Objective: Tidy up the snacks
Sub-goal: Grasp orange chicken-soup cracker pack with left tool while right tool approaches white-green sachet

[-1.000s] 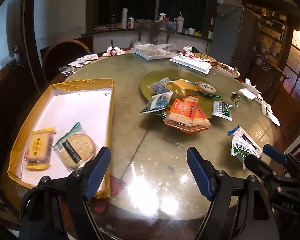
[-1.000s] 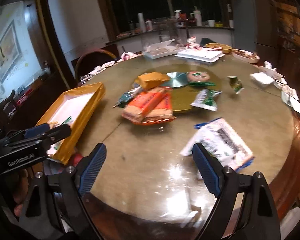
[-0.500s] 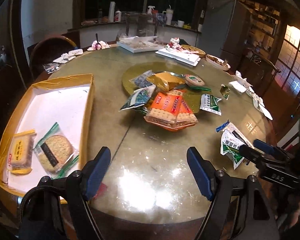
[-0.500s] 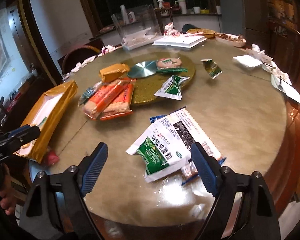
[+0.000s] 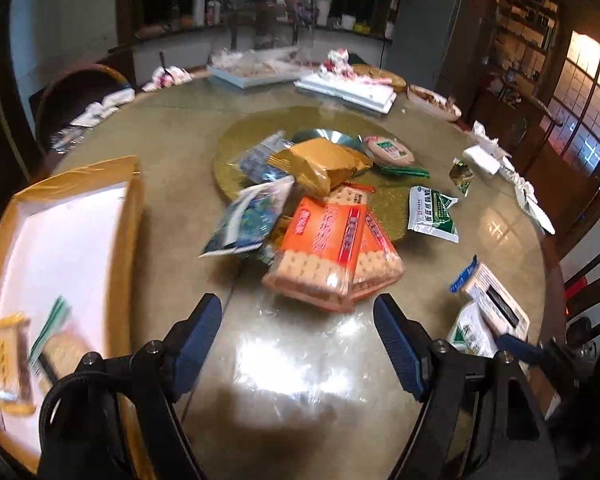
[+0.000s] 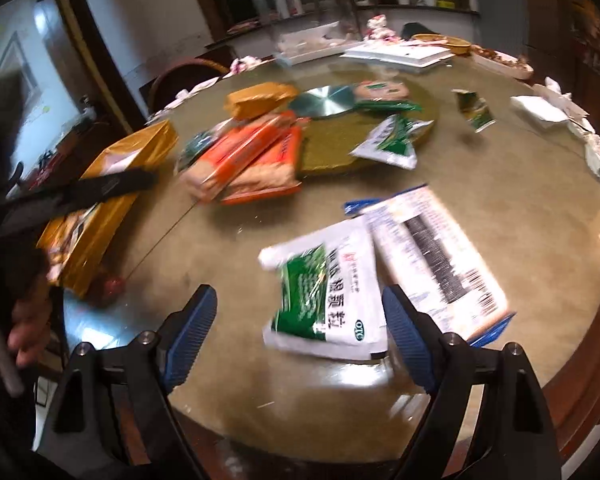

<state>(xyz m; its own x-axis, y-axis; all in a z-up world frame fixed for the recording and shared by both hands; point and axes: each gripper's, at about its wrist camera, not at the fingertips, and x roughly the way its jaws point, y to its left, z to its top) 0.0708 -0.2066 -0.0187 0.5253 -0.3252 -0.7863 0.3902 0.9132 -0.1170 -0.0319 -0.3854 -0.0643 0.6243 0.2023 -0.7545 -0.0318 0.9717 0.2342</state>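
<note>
Through my left wrist camera, my left gripper point(image 5: 298, 332) hangs wide open and empty above the round glass-topped table point(image 5: 180, 184), facing two stacked orange cracker packs point(image 5: 332, 248) in a pile of snacks at the table's middle, with the yellow-rimmed tray point(image 5: 128, 240) to the left holding two blurred packets. Through my right wrist camera, my right gripper point(image 6: 300, 330) is also wide open and empty, with a green-and-white sachet point(image 6: 332, 292) lying flat between its blue pads and overlapping a white barcoded pack point(image 6: 440, 256) on its right.
</note>
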